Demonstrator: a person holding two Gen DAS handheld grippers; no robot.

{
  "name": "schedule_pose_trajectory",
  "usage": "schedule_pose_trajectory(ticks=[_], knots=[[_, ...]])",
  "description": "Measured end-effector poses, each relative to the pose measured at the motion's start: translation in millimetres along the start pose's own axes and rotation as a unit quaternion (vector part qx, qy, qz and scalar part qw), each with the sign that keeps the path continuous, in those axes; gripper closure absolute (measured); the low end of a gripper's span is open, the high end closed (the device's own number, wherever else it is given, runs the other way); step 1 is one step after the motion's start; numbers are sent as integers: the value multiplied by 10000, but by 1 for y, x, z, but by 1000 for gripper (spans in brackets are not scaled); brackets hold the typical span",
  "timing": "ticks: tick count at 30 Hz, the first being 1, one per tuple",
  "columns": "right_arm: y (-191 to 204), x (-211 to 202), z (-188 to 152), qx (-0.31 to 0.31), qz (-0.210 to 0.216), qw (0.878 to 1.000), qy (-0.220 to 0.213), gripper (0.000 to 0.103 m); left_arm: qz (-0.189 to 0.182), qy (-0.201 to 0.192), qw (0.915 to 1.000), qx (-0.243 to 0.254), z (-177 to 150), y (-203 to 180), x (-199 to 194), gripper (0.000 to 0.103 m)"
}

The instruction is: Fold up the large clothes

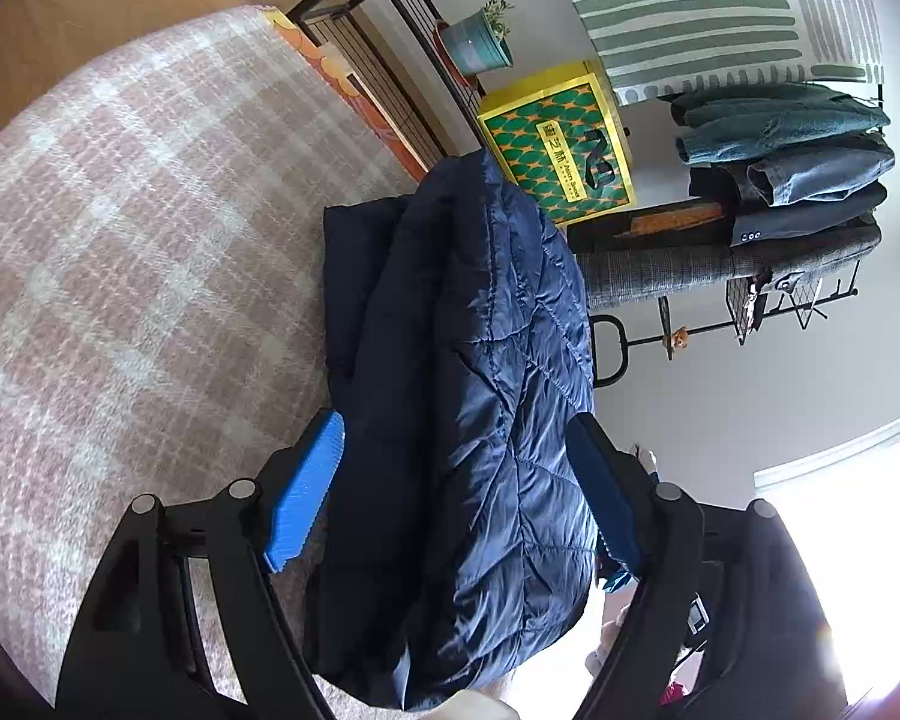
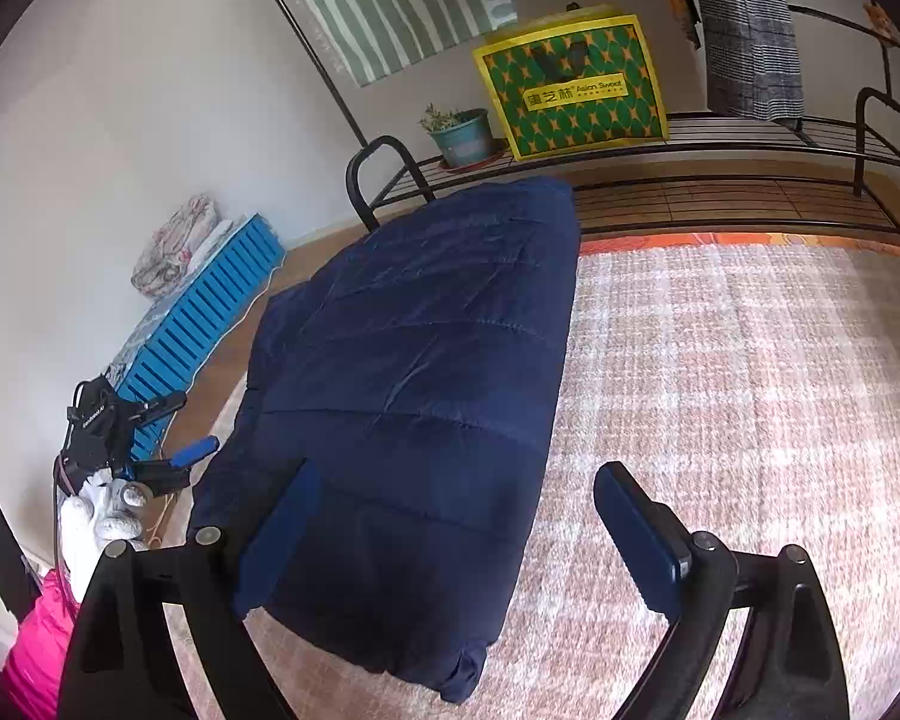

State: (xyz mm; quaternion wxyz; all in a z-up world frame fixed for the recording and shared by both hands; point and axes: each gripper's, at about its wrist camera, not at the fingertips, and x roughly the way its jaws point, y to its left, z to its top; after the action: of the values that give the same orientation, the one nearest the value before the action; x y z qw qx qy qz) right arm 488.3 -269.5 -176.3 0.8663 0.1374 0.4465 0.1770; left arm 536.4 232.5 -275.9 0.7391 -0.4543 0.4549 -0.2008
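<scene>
A navy quilted puffer jacket [image 1: 468,396] lies folded into a long narrow bundle on the pink plaid blanket [image 1: 126,252]. In the left wrist view my left gripper [image 1: 456,438] is open, its blue pads [image 1: 306,498] standing either side of the jacket's near end without closing on it. In the right wrist view the jacket [image 2: 402,372] lies lengthwise, and my right gripper [image 2: 456,492] is open above its near end. The left gripper [image 2: 192,456] shows at the jacket's left edge, held by a white-gloved hand.
A black metal rack [image 2: 750,180] stands beyond the blanket [image 2: 750,396] with a yellow-green bag [image 2: 576,84] and a potted plant [image 2: 462,132]. Hung clothes [image 1: 786,180] and a striped cloth [image 1: 678,12] hang above. A blue slatted crate [image 2: 210,324] lies on the floor left.
</scene>
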Motion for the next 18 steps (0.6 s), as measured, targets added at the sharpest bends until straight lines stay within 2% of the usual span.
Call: schedule_pose_trajectory(ticks=[4,7,12,16,18], knots=[[-4,27,8,66,-27,9999,120,5,410,116,9989,186,11,-1,23,22],[-17,46,14,306,138,9992,197,5,642,171,9975,231,18,3,38,22],[-50,74,16,782,647,9934,530,5,268,206,9994,-126,31,20,51,22],[-79,81,21,1322,1403,9801,482,2,117,234,9995,-160,41,22,56,22],[-85,84,24,1462,1592,9753,449,2,7,281,9995,-129,45,19,61,22]])
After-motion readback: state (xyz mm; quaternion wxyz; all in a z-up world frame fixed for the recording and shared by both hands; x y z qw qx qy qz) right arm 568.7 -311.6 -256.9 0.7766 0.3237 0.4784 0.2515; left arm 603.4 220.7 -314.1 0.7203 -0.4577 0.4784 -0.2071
